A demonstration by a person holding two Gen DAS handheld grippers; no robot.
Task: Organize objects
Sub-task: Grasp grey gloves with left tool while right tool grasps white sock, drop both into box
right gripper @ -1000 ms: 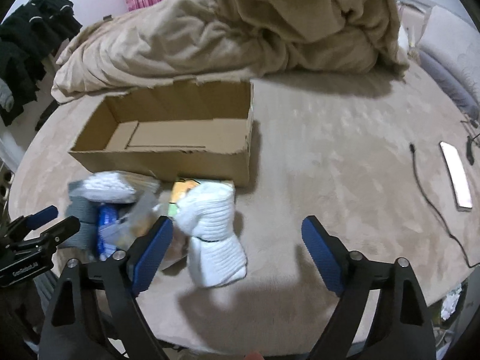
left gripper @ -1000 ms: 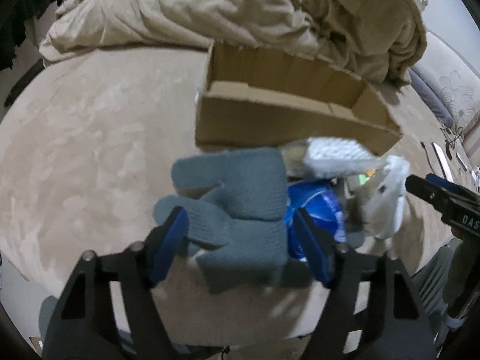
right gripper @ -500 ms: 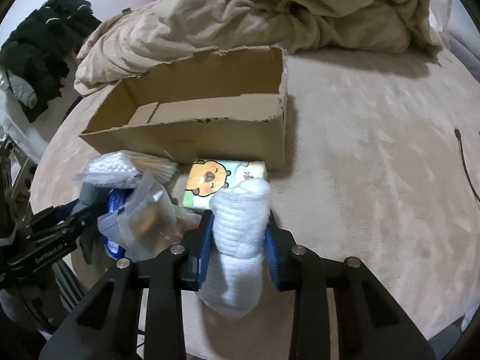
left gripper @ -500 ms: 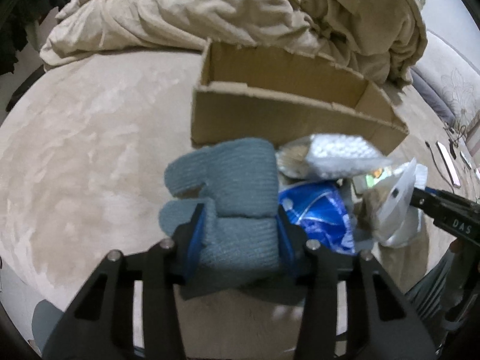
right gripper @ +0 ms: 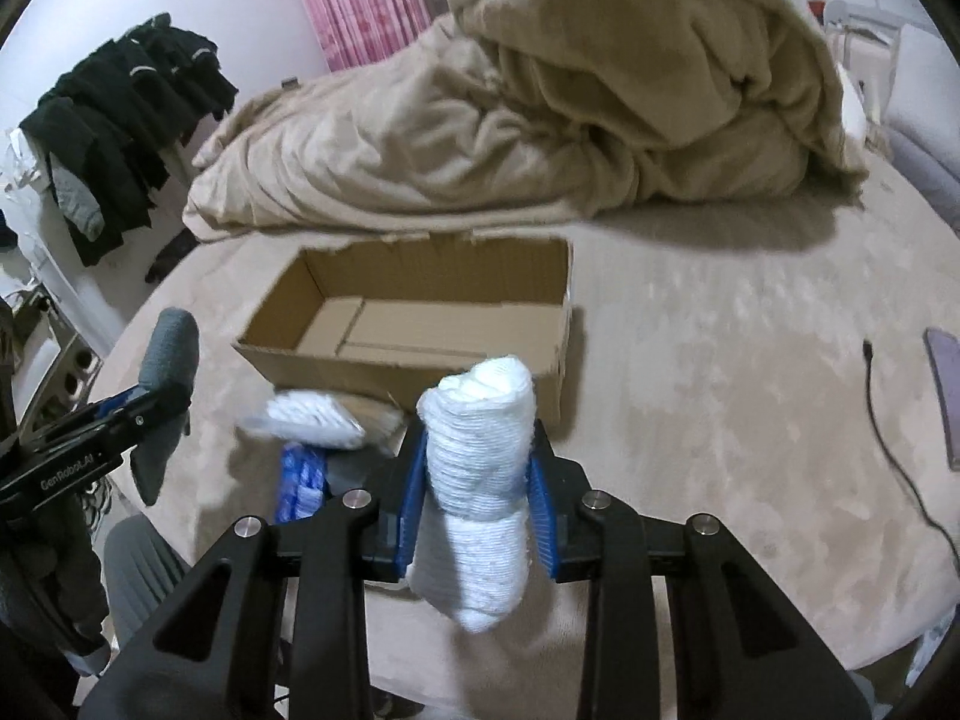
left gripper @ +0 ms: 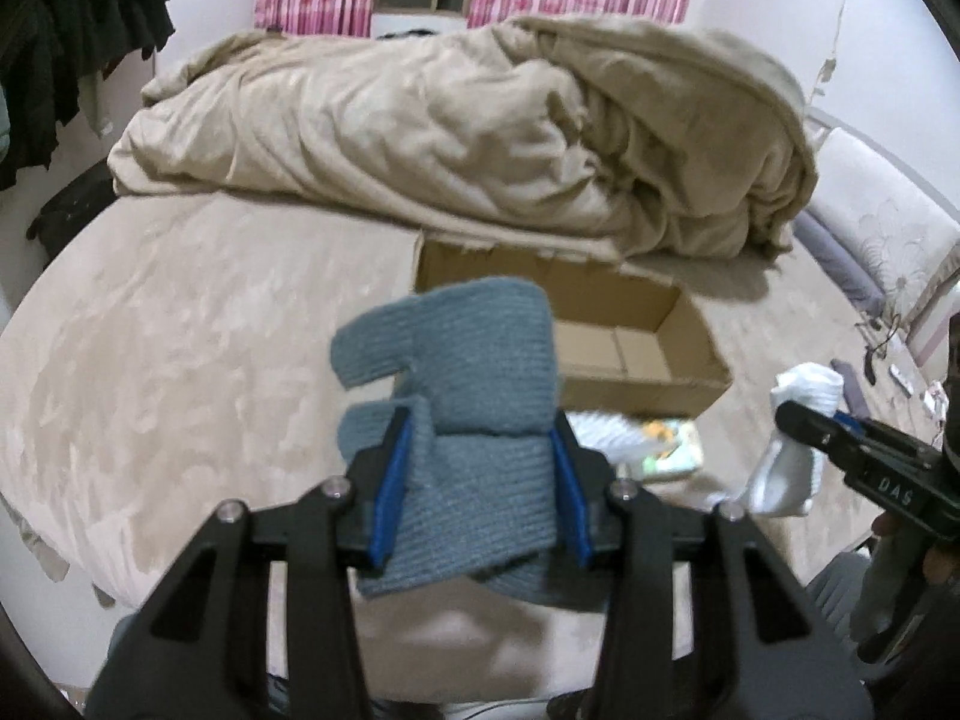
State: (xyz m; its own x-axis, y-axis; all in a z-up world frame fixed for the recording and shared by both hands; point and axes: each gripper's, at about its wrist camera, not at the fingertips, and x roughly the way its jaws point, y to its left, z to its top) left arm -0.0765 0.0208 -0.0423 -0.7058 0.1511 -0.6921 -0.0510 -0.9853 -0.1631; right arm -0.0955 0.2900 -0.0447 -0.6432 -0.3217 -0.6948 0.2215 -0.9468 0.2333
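The open cardboard box point(right gripper: 420, 324) lies on the bed just ahead of both tongs, long axis crosswise, with the right tongs point(right gripper: 477, 495) clamping rolled white socks point(right gripper: 480, 468) nearer its front wall than the left tongs point(left gripper: 477, 480) gripping grey gloves point(left gripper: 474, 396).

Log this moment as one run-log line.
left gripper: shut on grey glove, lifted | right gripper: shut on white sock, lifted | cardboard box: empty
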